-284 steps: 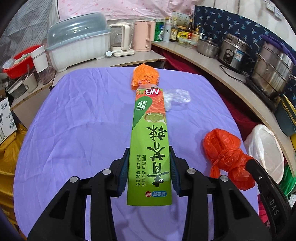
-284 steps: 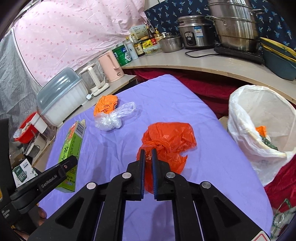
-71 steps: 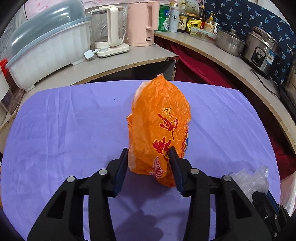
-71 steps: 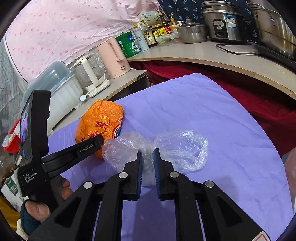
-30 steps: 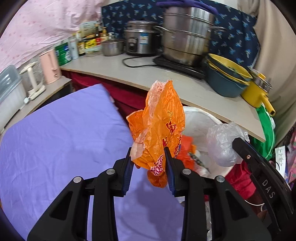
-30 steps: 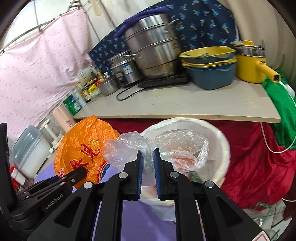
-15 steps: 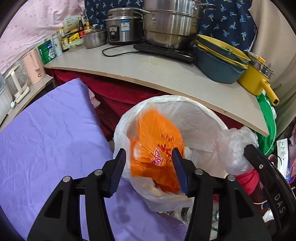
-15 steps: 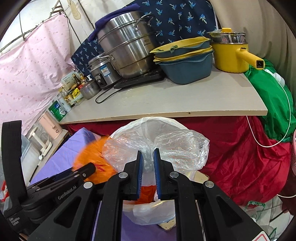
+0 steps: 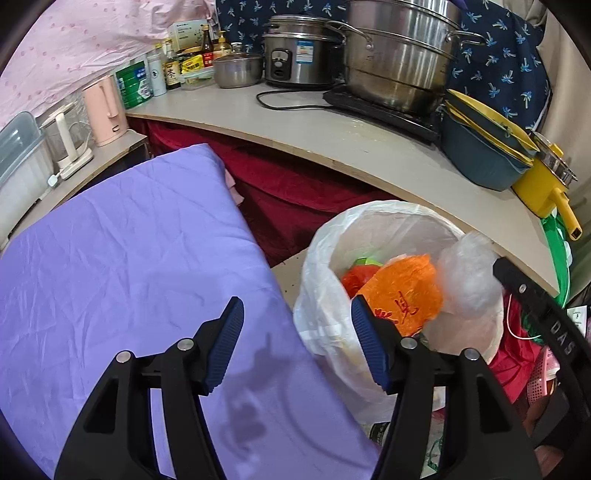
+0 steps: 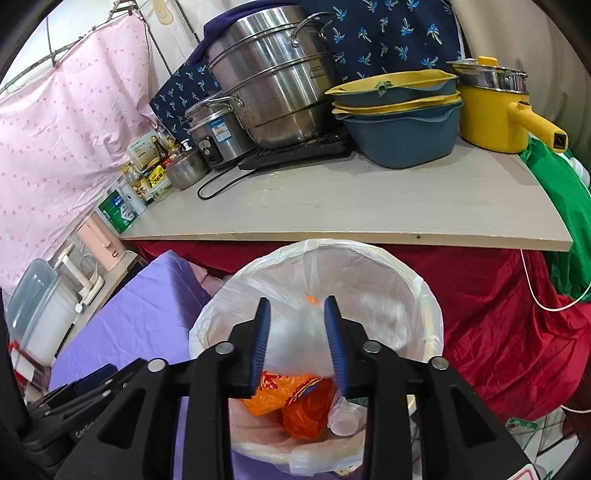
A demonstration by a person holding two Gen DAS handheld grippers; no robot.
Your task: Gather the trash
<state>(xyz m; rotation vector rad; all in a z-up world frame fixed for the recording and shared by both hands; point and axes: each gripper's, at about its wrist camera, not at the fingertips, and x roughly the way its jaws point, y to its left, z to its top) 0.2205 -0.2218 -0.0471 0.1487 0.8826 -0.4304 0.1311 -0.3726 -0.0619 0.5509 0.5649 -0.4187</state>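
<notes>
Two bags, both light, limp and crackly. My left gripper point(image 9: 297, 341) has just been spreading, empty, over the purple tablecloth point(image 9: 110, 258); its orange bag point(image 9: 406, 291) lies in the lined bin point(image 10: 424, 295). My right gripper point(image 10: 297, 339) has just parted, the clear bag point(image 10: 295, 332) loose between its jaws; I'd pinch either at a gathered fold.

tablecloth point(image 9: 110, 258) lilac, lower left | bin liner point(image 10: 417, 295) milky white | snack bag point(image 9: 406, 291) orange with red print, in the bin | plastic bag point(image 9: 465, 280) clear, blurred | curtain point(image 10: 55, 147) pink, dotted, upper left | backdrop cloth point(image 10: 388, 29) navy with blue palms | pot point(image 10: 487, 114) yellow, upper right | gripper pads point(image 9: 225, 347) blue, ribbed
</notes>
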